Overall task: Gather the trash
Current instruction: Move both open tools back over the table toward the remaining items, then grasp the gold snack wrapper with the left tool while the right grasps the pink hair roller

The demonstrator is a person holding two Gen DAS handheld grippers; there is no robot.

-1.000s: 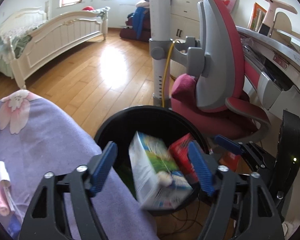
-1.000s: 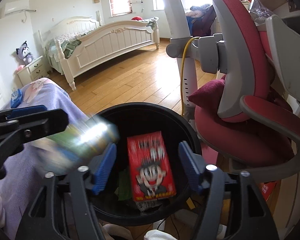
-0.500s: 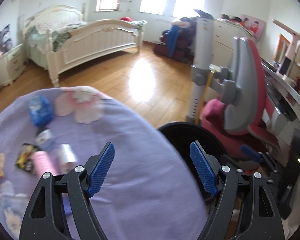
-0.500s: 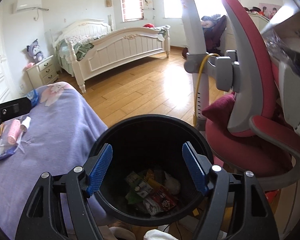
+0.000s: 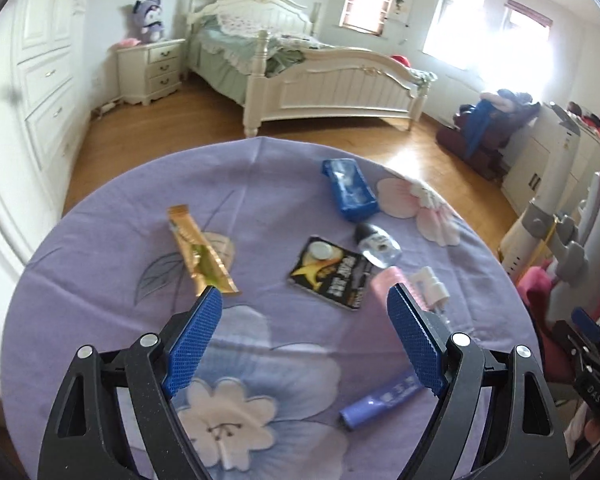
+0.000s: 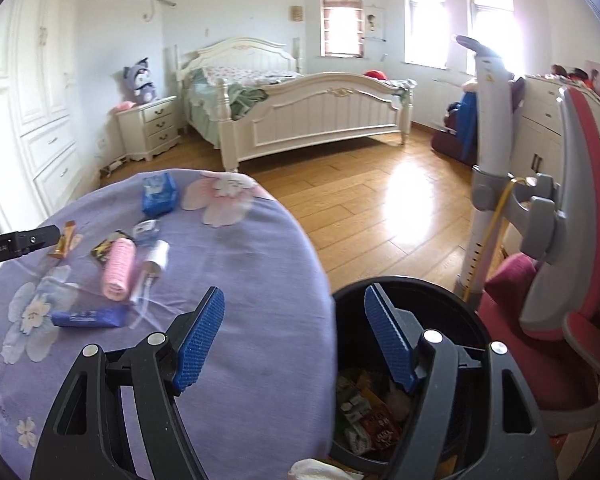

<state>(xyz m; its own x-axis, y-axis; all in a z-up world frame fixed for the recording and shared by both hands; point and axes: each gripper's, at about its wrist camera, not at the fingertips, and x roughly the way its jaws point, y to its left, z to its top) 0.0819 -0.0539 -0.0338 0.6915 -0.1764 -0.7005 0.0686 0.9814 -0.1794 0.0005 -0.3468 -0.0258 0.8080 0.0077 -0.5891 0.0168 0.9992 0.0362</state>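
My left gripper [image 5: 304, 312] is open and empty above the purple flowered tablecloth [image 5: 112, 248]. Ahead of it lie a gold wrapper [image 5: 200, 252], a black battery pack [image 5: 332, 276], a blue tissue pack [image 5: 348, 188], a small clear packet [image 5: 378, 246], a pink roll [image 5: 384, 284], a white spray bottle [image 5: 430, 286] and a purple tube [image 5: 380, 400]. My right gripper [image 6: 294, 332] is open and empty over the table's right edge. Beside it stands the black trash bin [image 6: 468, 320] with boxes and wrappers [image 6: 372, 420] inside.
A red and grey desk chair [image 6: 560, 272] and a white standing pole [image 6: 488, 152] stand right of the bin. A white bed [image 6: 300, 112] and a nightstand [image 6: 148, 128] are across the wooden floor [image 6: 380, 200].
Both boxes dropped into the bin. My left gripper swung left from the bin to over the table's items. My right gripper pulled back and left to the table edge.
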